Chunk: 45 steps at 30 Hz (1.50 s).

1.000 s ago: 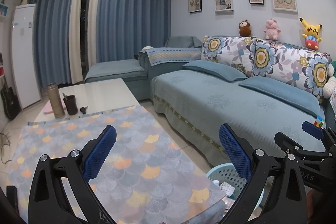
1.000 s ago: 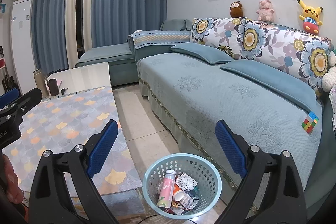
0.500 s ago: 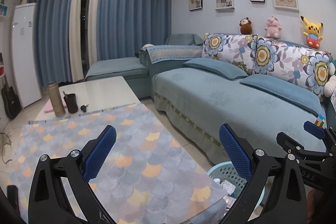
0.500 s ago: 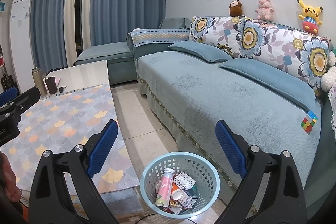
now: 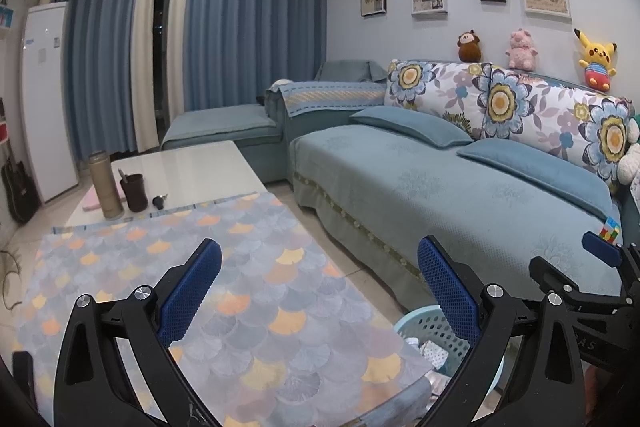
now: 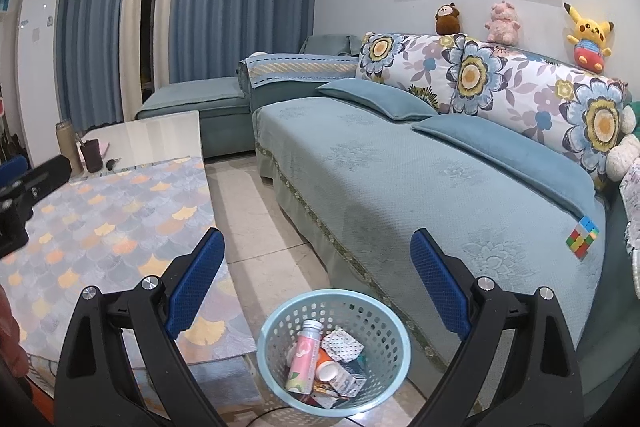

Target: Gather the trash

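A light blue perforated waste basket [image 6: 276, 331] stands on the tiled floor between the low table and the sofa. Inside lie a pink bottle [image 6: 305, 355], a patterned wrapper [image 6: 343, 345] and other packaging. My right gripper [image 6: 318, 281] hangs open above the basket with nothing between its blue pads. My left gripper [image 5: 320, 291] is open and empty over the table's patterned cloth [image 5: 120, 267]. In the left wrist view the basket [image 5: 424, 327] peeks out past the table's corner, and the right gripper's fingers [image 5: 600, 255] show at the right edge.
A blue sofa [image 6: 400, 179] with floral cushions runs along the right; a colour cube [image 6: 582, 237] lies on it. At the table's far end stand a flask [image 5: 105, 185], a dark cup [image 5: 134, 193] and keys [image 5: 159, 202]. A white fridge [image 5: 44, 99] and curtains are behind.
Both cameras have drifted slightly; the basket sits a little further left in the right wrist view. Both grippers stay open and empty.
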Each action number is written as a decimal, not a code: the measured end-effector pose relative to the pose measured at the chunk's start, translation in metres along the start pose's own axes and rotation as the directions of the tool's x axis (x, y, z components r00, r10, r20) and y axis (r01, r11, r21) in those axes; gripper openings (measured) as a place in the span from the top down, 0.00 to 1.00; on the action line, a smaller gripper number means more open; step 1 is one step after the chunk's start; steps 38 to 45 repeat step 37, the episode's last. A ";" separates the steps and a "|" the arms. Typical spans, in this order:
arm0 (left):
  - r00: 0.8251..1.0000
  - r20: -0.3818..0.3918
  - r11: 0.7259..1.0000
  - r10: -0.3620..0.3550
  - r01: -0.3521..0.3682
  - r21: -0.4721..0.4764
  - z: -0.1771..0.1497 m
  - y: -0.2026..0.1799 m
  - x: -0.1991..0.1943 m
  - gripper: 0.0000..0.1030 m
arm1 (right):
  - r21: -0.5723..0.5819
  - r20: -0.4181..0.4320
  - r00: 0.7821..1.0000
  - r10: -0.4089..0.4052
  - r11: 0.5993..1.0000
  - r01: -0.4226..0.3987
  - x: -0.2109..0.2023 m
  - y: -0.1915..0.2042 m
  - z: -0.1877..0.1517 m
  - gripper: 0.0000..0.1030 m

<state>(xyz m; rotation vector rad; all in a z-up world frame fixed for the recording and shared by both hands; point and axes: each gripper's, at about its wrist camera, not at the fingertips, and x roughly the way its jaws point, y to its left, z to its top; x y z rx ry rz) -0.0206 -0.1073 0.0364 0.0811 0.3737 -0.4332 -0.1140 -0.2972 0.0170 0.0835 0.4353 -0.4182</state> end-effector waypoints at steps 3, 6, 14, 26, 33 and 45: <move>1.000 -0.023 1.000 0.001 -0.001 -0.011 -0.003 0.002 0.005 0.07 | -0.002 -0.004 1.000 -0.005 1.000 0.005 0.001 -0.002 -0.002 0.13; 0.999 -0.034 1.000 0.006 -0.006 -0.011 -0.003 0.003 0.006 0.07 | 0.004 -0.009 1.000 -0.010 1.000 0.010 0.003 -0.003 -0.001 0.13; 0.999 -0.032 1.000 0.008 -0.008 -0.002 -0.002 -0.001 0.005 0.07 | 0.011 -0.012 1.000 -0.023 1.000 0.023 0.001 -0.004 -0.002 0.13; 0.999 -0.038 0.999 0.008 -0.007 0.036 0.002 -0.007 0.007 0.07 | 0.021 -0.020 1.000 -0.022 1.000 0.022 0.002 -0.005 -0.002 0.13; 0.999 -0.041 1.000 -0.006 0.007 0.013 0.006 -0.001 0.006 0.07 | 0.015 -0.020 1.000 -0.021 1.000 0.021 0.003 -0.003 -0.002 0.13; 0.999 -0.039 1.000 -0.005 0.005 0.007 0.006 0.001 0.005 0.07 | 0.013 -0.021 1.000 -0.023 1.000 0.023 0.004 -0.002 -0.002 0.13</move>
